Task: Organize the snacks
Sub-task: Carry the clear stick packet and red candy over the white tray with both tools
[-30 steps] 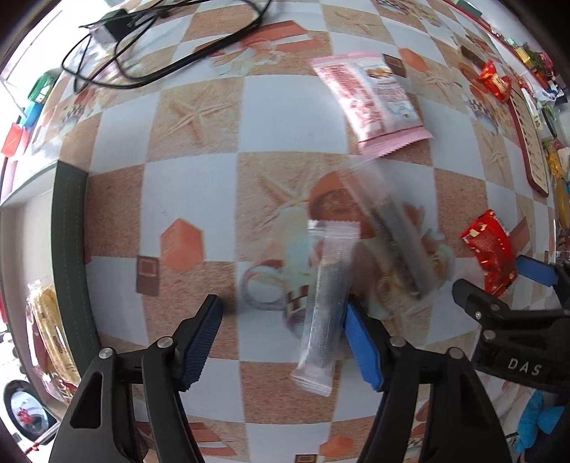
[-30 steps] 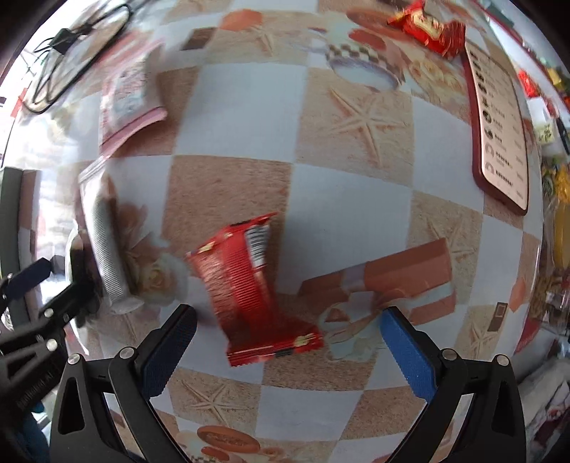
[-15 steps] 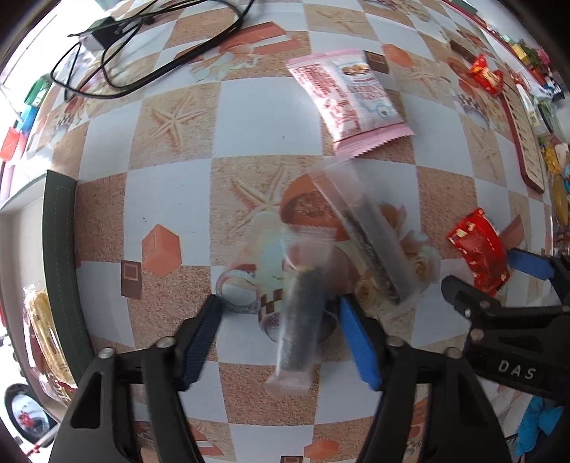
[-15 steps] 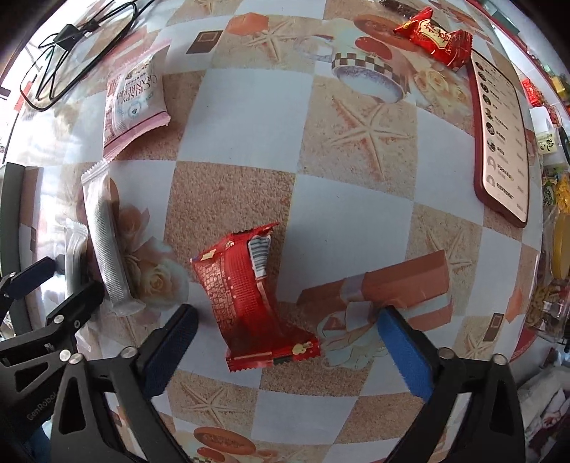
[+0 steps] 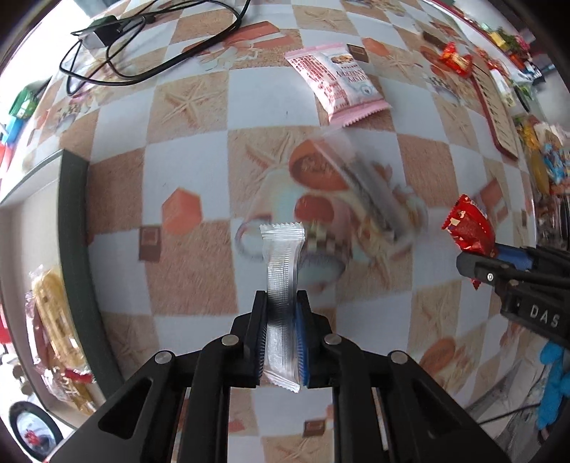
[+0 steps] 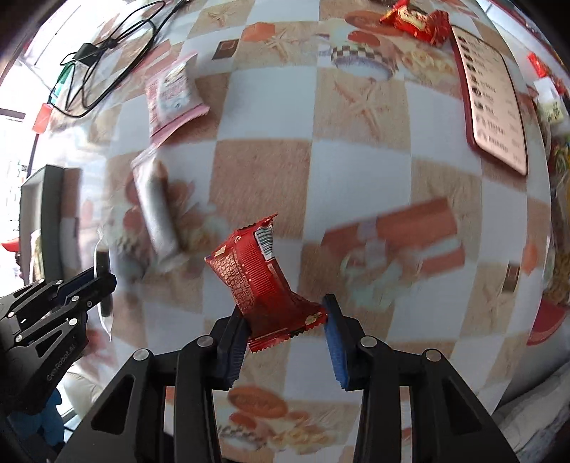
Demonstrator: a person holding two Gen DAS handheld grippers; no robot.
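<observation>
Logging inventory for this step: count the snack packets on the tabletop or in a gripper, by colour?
Clear/silver: 2
Red: 2
Pink: 1
Total: 5

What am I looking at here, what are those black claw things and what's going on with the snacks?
No robot: a person holds two hand-operated claws, each carrying a fisheye camera looking along its fingers. In the left camera's picture, the left gripper is shut on a clear-wrapped snack bar. In the right camera's picture, the right gripper clamps a red snack packet. On the checkered tablecloth lie a pink snack bag, another clear-wrapped bar and a menu card.
</observation>
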